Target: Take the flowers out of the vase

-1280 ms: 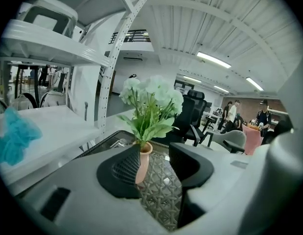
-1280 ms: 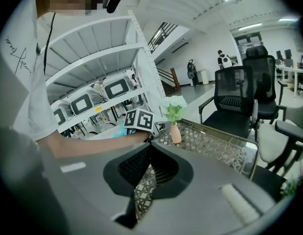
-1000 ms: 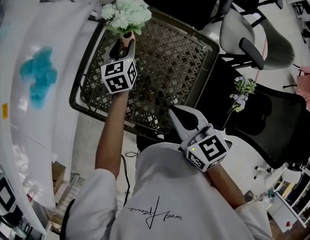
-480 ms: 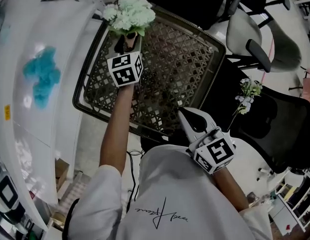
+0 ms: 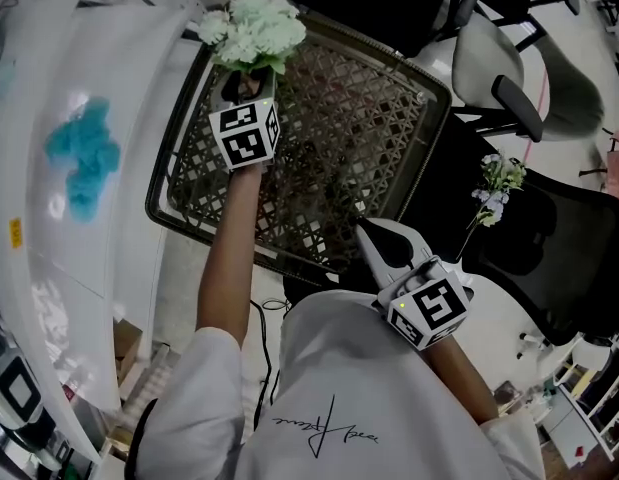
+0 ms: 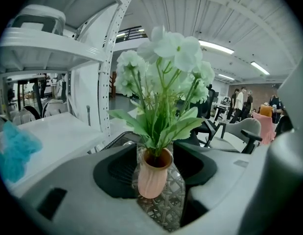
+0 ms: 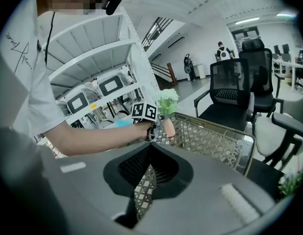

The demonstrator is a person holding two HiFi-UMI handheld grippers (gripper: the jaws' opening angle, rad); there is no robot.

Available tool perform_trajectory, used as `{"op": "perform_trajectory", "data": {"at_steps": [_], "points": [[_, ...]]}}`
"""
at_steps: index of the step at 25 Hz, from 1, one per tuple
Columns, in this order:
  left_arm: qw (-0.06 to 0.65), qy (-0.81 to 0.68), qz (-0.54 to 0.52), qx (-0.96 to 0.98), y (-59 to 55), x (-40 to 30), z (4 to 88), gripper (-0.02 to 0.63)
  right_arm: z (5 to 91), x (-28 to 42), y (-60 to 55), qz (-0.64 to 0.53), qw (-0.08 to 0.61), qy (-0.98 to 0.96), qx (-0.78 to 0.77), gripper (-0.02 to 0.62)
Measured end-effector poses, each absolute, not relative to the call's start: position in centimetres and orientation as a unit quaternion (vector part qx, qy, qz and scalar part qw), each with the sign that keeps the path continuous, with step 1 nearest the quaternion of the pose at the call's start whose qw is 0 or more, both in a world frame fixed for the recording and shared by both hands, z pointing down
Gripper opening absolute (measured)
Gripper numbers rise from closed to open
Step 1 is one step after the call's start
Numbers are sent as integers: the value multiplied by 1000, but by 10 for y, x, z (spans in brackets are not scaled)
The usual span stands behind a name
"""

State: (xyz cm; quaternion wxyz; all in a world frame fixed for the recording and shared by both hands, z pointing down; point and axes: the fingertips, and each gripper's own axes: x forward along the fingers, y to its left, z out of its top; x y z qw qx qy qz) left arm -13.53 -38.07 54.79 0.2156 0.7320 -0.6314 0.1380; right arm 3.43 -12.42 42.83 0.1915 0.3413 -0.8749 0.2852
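Note:
A bunch of pale green-white flowers [image 5: 251, 26] stands upright in a small pink ribbed vase [image 5: 255, 80] at the far left corner of a woven rattan table [image 5: 359, 138]. My left gripper [image 5: 247, 88] reaches up to it. In the left gripper view the vase [image 6: 153, 177] sits between the wide-open jaws of my left gripper [image 6: 156, 163] with a gap on each side, and the flowers [image 6: 166, 77] rise above. My right gripper [image 5: 381, 238] hangs near my chest, shut and empty. In its own view my right gripper [image 7: 150, 148] points at the table [image 7: 210, 136].
A white shelf unit [image 5: 109, 88] runs along the left and holds a teal clump [image 5: 79, 158]. A loose flower sprig [image 5: 494, 183] lies on a black office chair [image 5: 549, 238] at the right. Further chairs stand behind the table.
My left gripper has edged forward around the vase and its jaws stand a little wider. The right gripper has stayed in place.

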Motion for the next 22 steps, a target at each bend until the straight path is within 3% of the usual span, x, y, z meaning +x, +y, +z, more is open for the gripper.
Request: {"op": "perform_trajectory", "data": {"at_steps": [22], "points": [[203,-621,157,740,-405,-128,558,247,438,41,-131,294,198,-866,353,6]]}}
